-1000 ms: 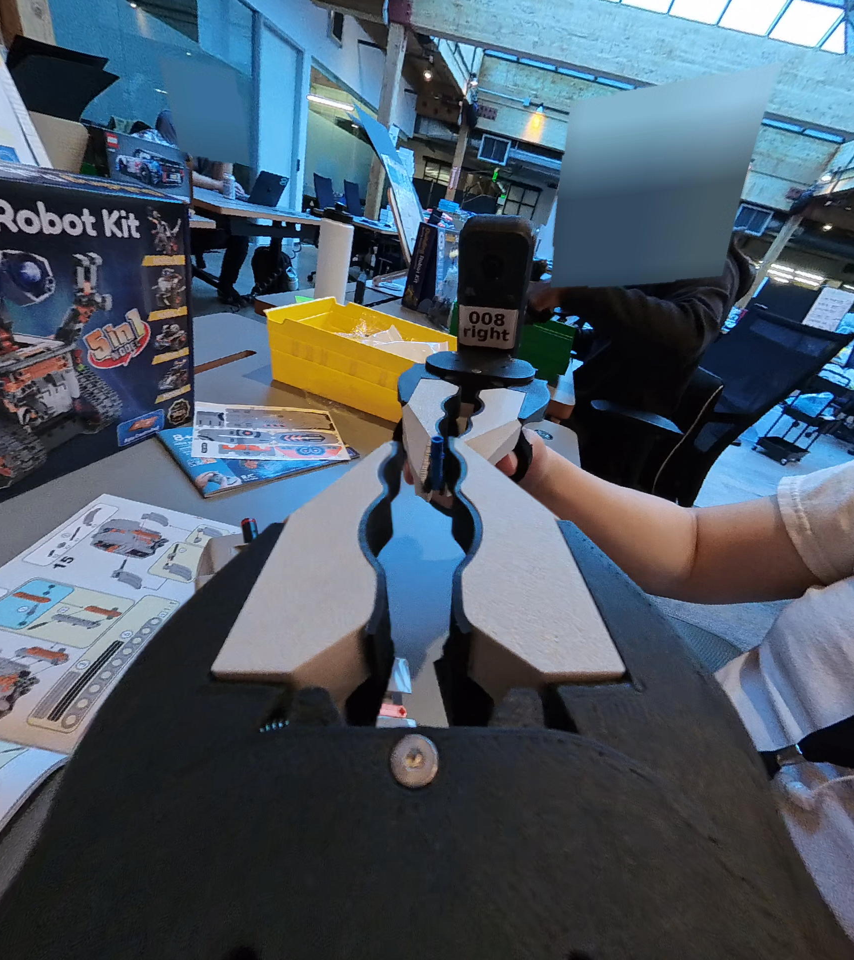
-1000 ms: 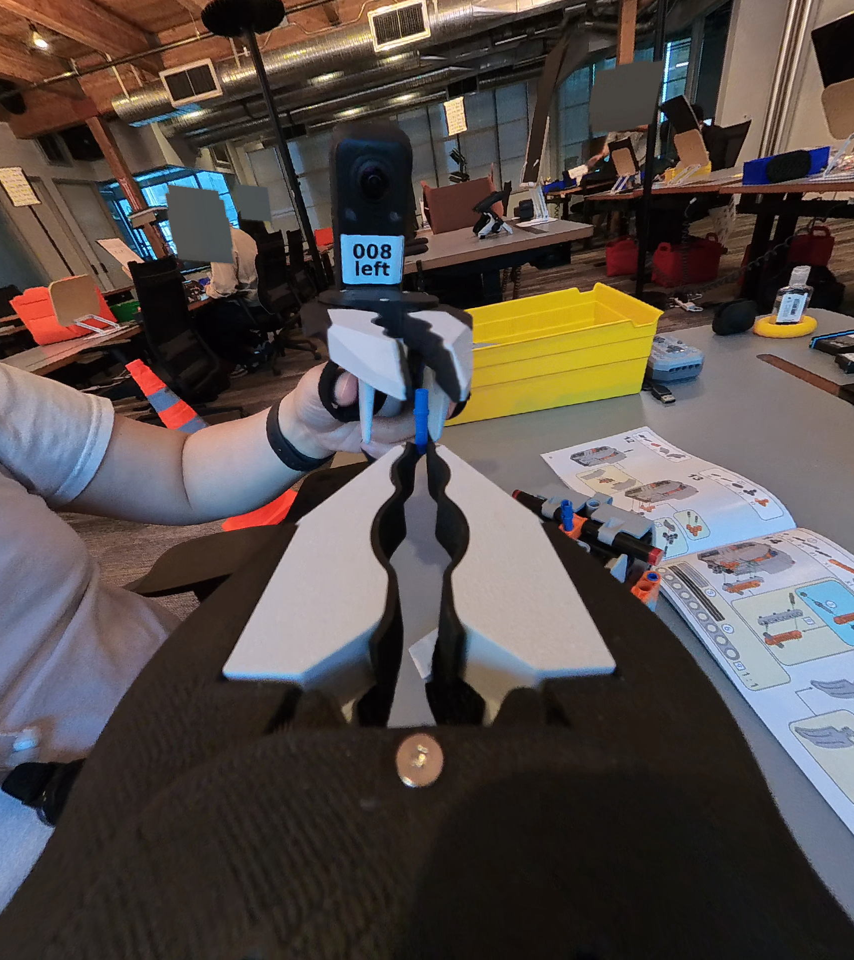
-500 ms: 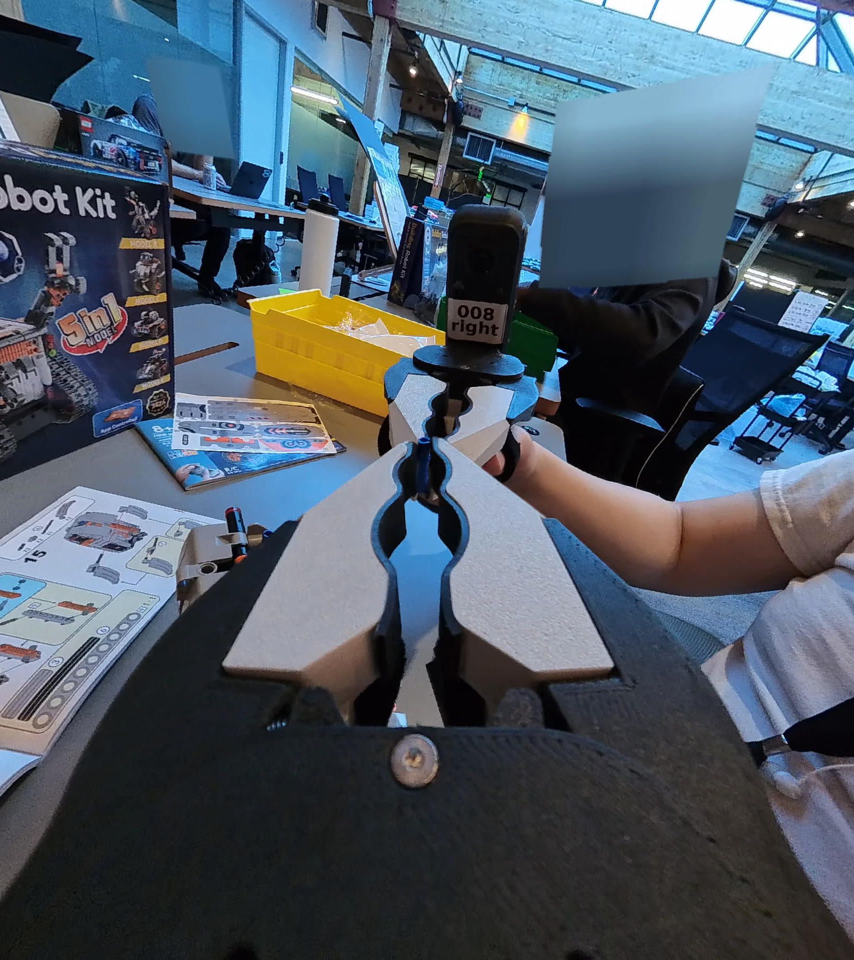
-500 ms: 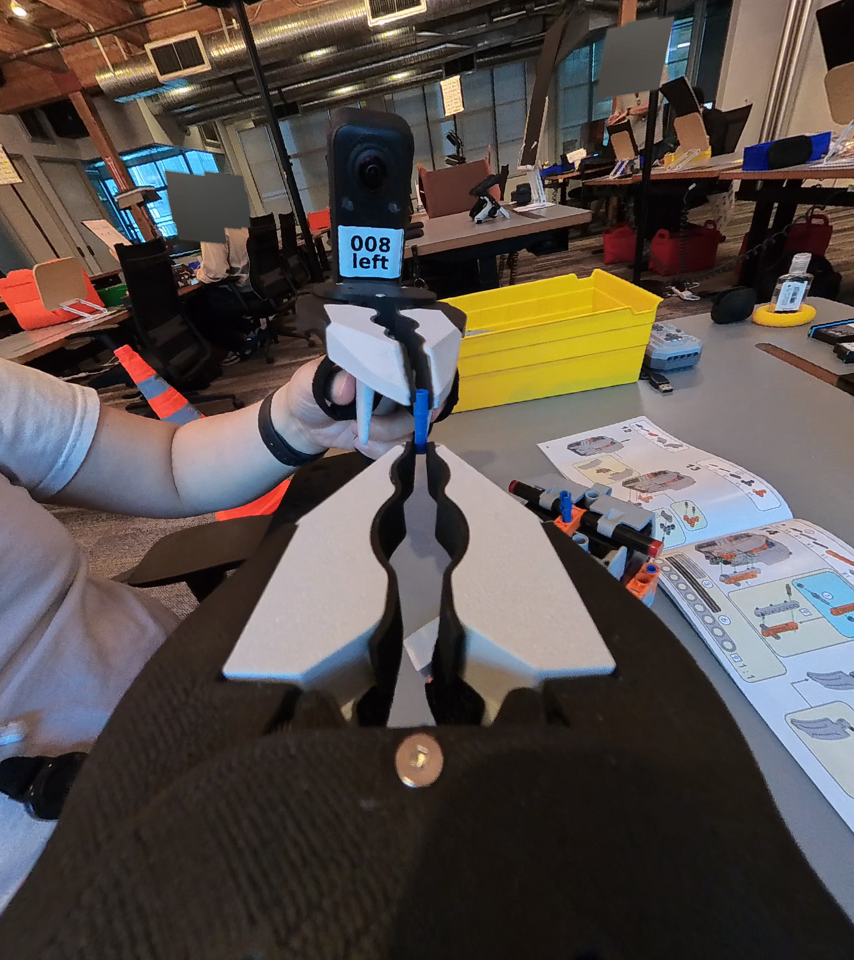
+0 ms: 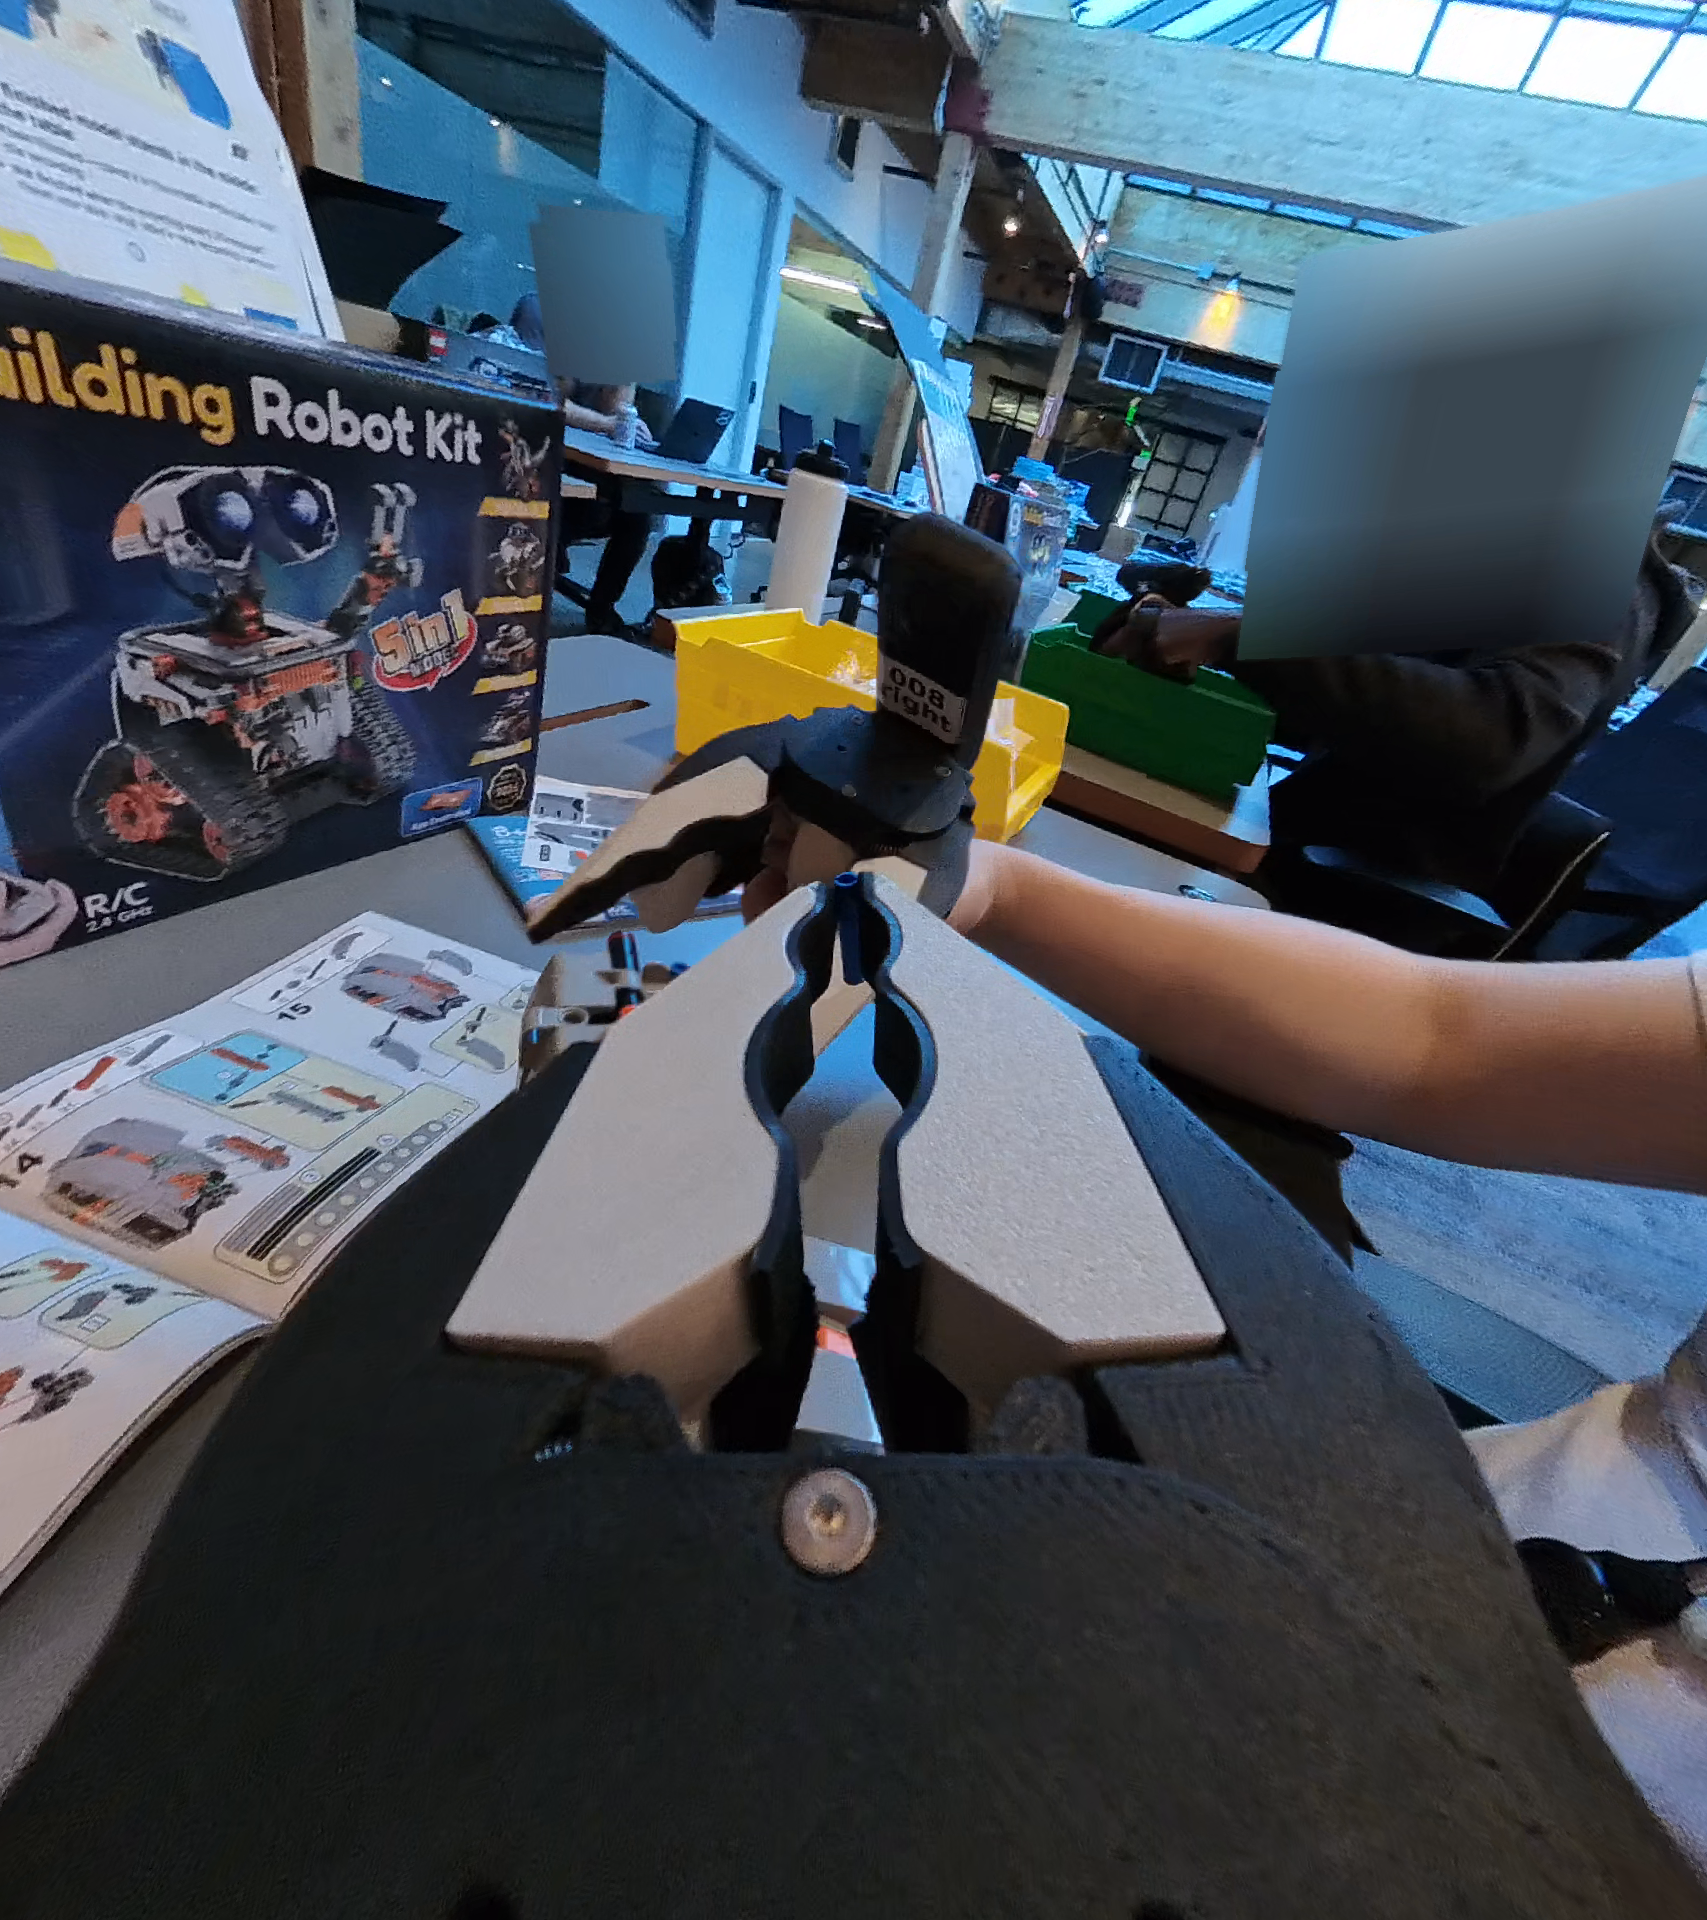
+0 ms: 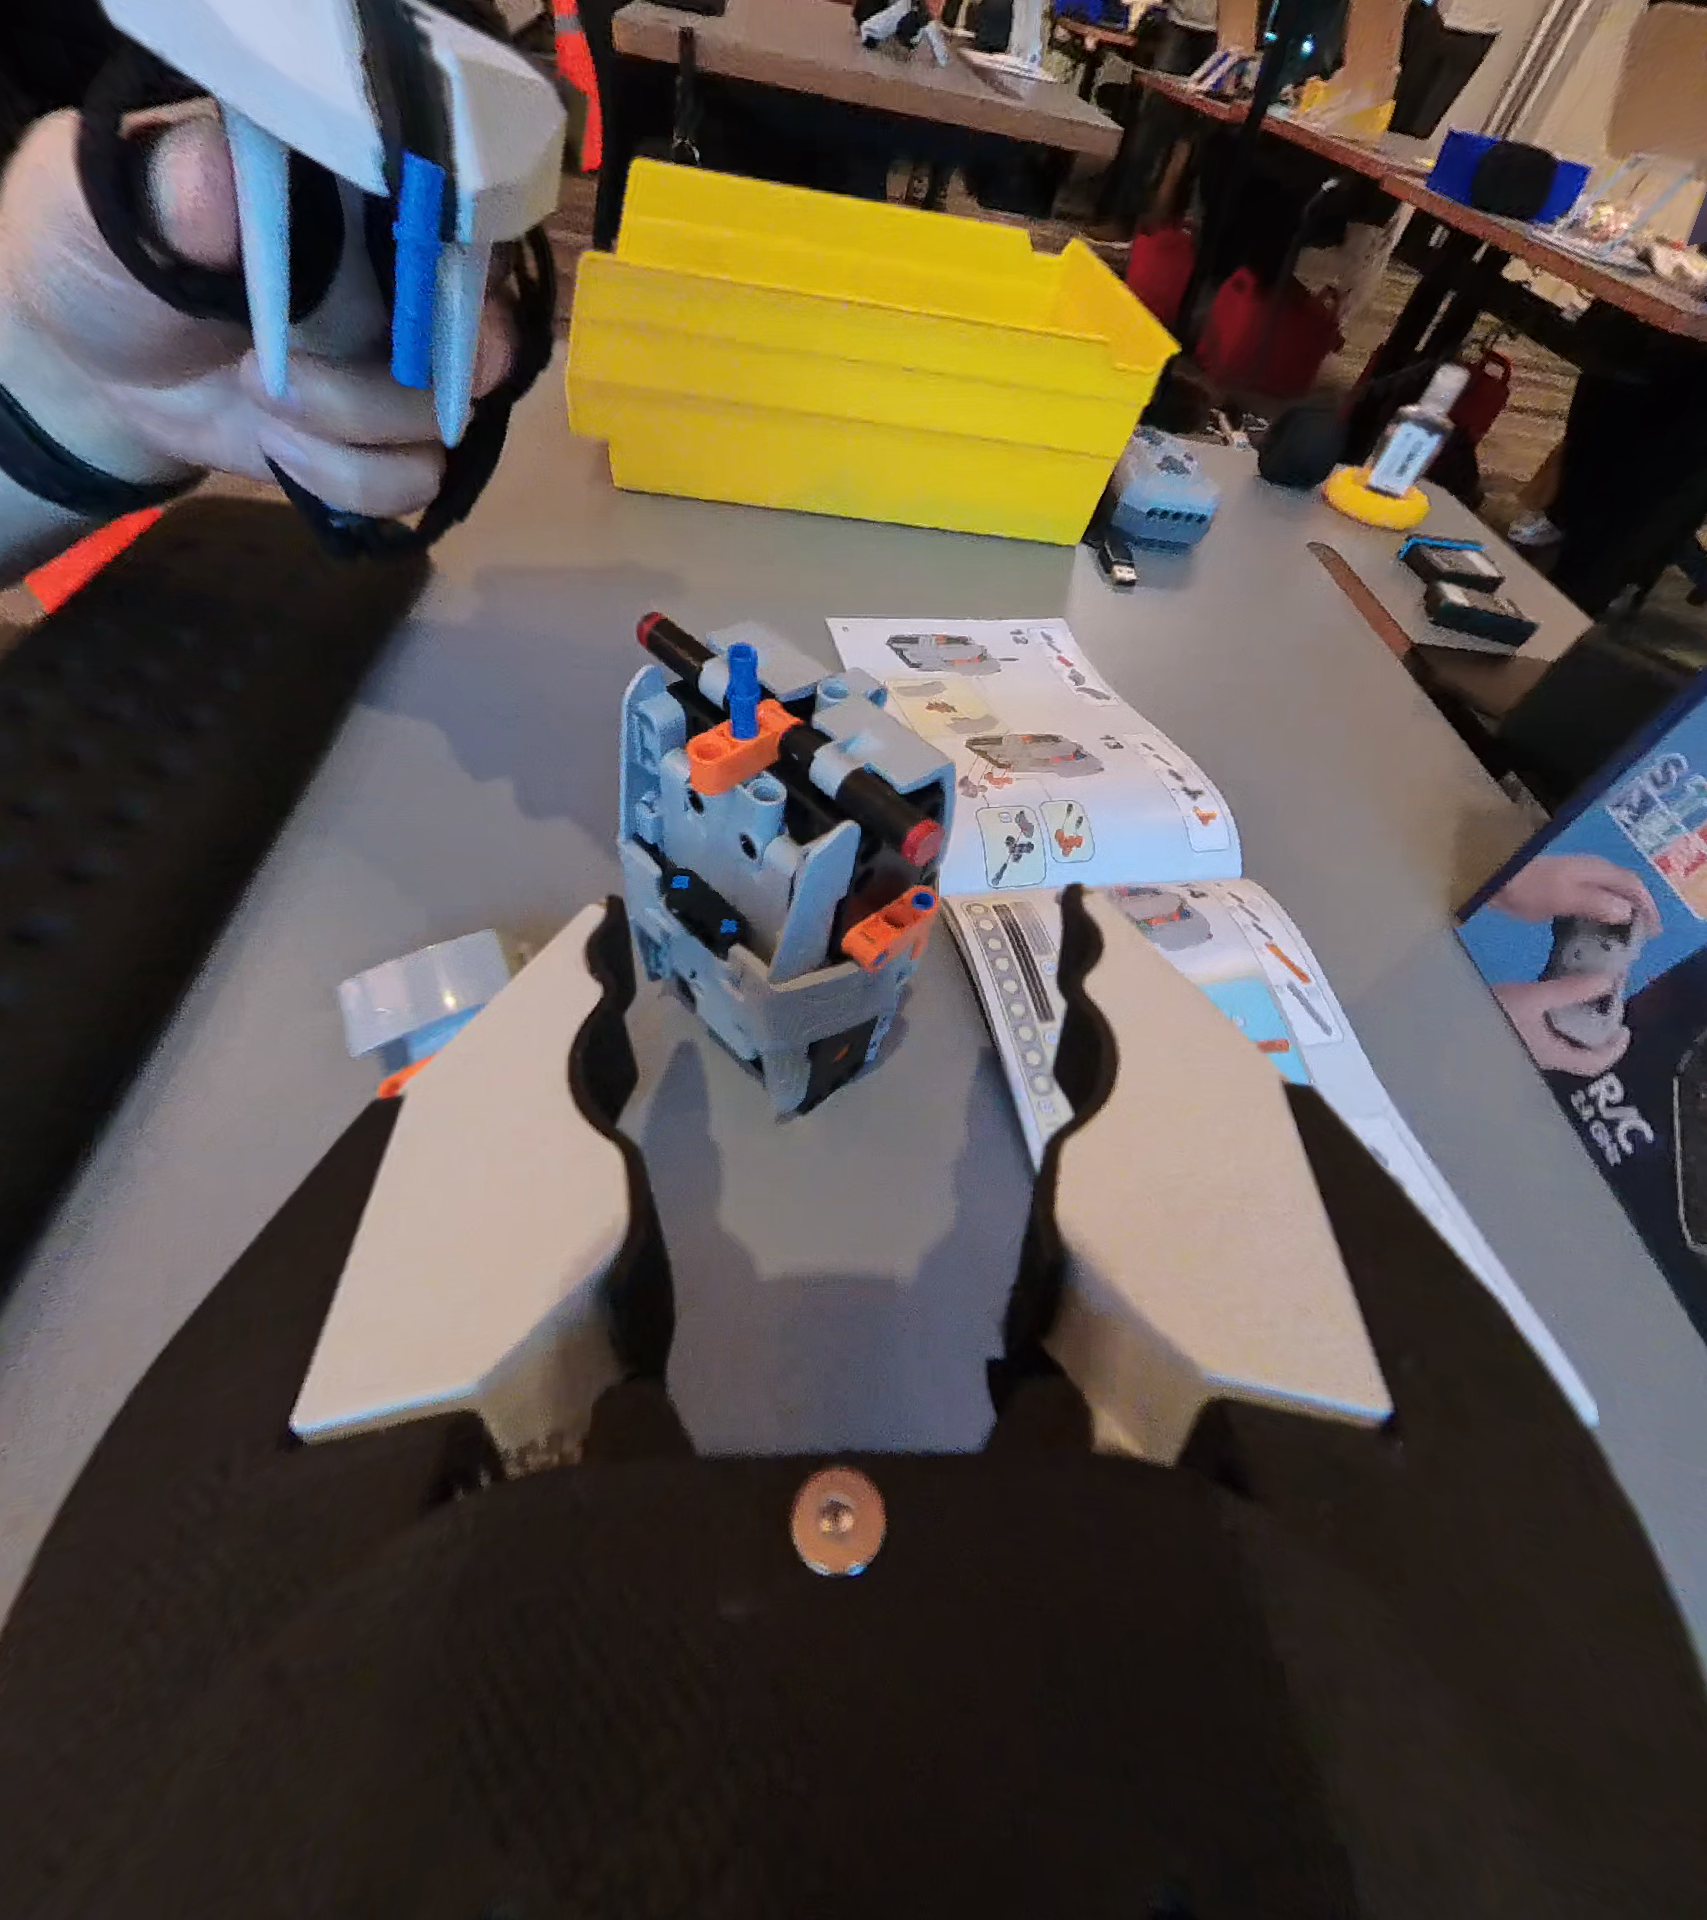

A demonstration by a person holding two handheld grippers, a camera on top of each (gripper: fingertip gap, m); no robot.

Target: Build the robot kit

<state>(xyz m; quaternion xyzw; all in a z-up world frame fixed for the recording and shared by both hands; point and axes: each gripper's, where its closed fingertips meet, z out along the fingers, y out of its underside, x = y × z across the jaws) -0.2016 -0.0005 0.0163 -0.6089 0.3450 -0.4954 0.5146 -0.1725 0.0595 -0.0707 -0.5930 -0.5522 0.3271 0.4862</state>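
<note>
Two grippers are in your hands. Your left gripper (image 5: 847, 914) has its fingers pinching a small blue peg (image 5: 847, 928), held up in the air above the grey tabletop (image 6: 537, 727). Your right gripper (image 6: 833, 925) has its fingers spread wide apart, with nothing between them, just near a grey, black and orange brick model (image 6: 776, 862) standing on the tabletop. An open instruction booklet (image 6: 1067, 748) lies right of the model. A yellow bin (image 6: 859, 343) sits far behind it.

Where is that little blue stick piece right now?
The blue pin is pinched at the fingertips of the left hand-held gripper, held up in the air; the right wrist view shows it upper left, left of the yellow bin.
</note>
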